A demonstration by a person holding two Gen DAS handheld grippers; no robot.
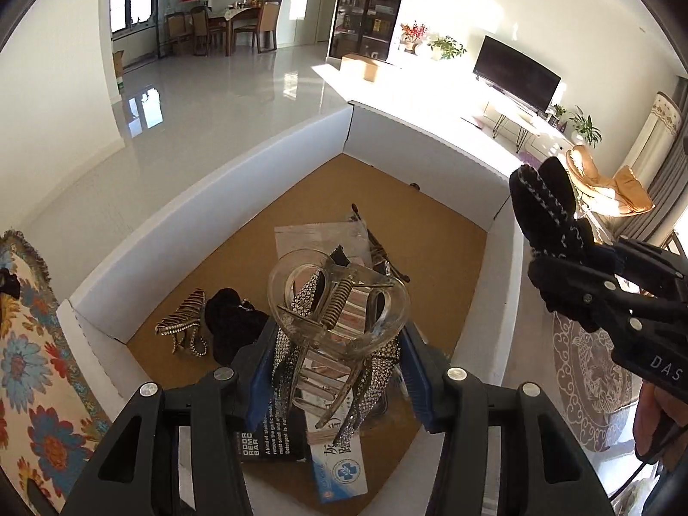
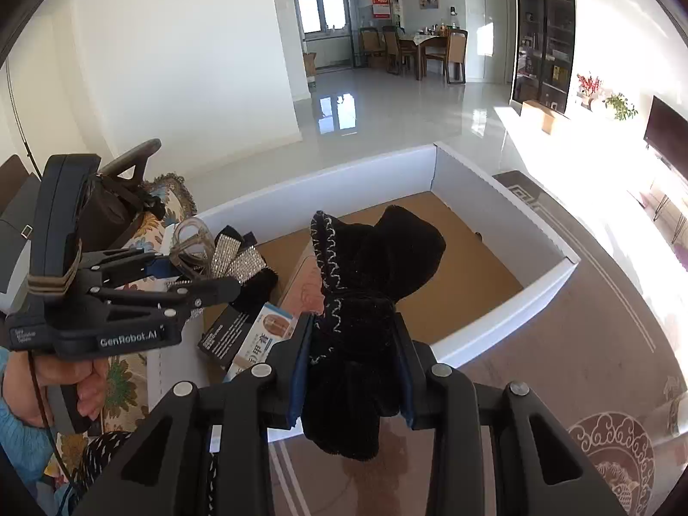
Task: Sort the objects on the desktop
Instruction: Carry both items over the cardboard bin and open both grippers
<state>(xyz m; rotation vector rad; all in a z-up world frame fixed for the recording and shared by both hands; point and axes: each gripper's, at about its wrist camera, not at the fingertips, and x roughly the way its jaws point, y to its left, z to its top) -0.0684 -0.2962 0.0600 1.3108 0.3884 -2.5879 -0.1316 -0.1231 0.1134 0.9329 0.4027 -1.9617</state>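
My left gripper (image 1: 339, 361) is shut on a clear hair claw clip (image 1: 339, 296) with a rhinestone bow, held above a white-walled cardboard box (image 1: 206, 198) with a brown floor. At the right edge, my right gripper (image 1: 559, 271) is shut on a black velvet bow (image 1: 546, 206) with white stitching. In the right wrist view the right gripper (image 2: 352, 361) grips that bow (image 2: 370, 266) over the box's near wall (image 2: 494, 331). The left gripper (image 2: 202, 277) hovers at the left with the clear clip (image 2: 193, 236).
In the box lie a zebra-striped clip (image 1: 180, 322), a black scrunchie (image 1: 232, 322), a black carton (image 1: 266, 438), a blue-and-white carton (image 1: 339, 468) and flat packets. A floral cloth (image 1: 26, 365) lies left of the box, a patterned carpet (image 1: 593, 370) right.
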